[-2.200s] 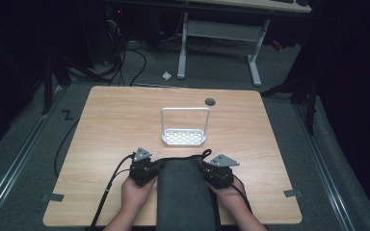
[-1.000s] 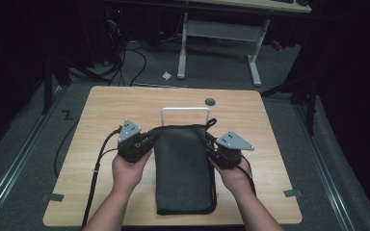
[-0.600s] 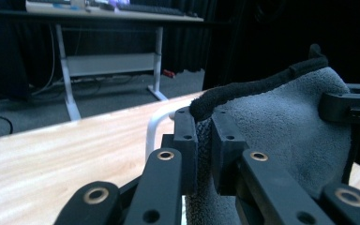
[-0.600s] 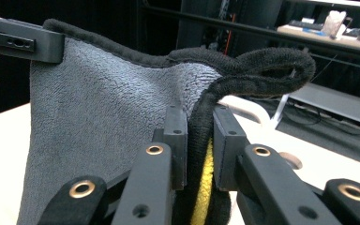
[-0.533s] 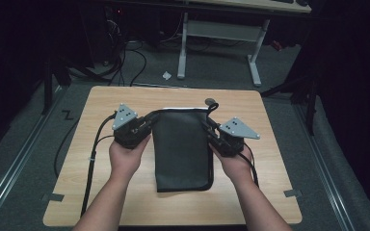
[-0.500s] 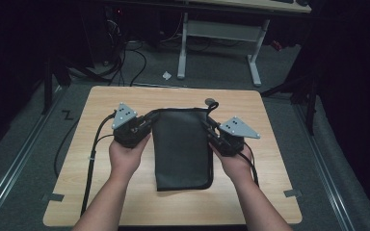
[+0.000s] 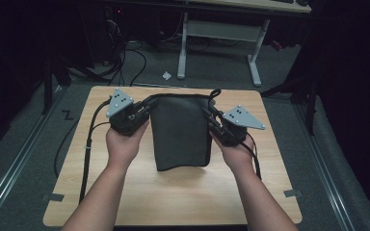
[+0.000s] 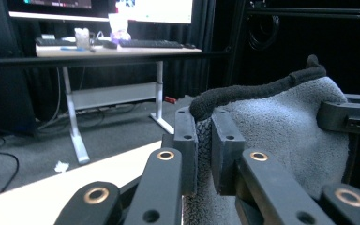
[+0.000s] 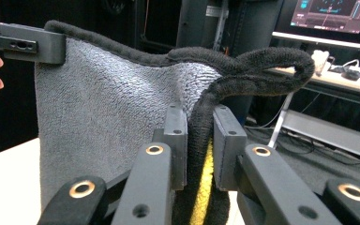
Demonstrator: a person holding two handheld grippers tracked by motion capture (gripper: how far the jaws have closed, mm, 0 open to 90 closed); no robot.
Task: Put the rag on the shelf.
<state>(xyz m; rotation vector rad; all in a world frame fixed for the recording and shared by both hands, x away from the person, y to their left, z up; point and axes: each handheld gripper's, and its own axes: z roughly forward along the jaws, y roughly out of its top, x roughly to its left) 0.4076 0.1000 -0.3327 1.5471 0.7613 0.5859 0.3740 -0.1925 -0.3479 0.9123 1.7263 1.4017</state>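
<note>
Left tongs (image 7: 144,109) and right tongs (image 7: 211,115) each clamped on a top corner of dark towel (image 7: 180,132), hanging over wooden surface (image 7: 173,192).

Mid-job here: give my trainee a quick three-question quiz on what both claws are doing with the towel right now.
1. True or false: the grey towel lies flat, untouched.
2. What does the left claw grip? A) towel's top corner B) a cable C) nothing
3. What colour shows between the right claw jaws beside the black hem?

Key: 1 false, both claws hold it up by its top corners; 2 A; 3 yellow.
</note>
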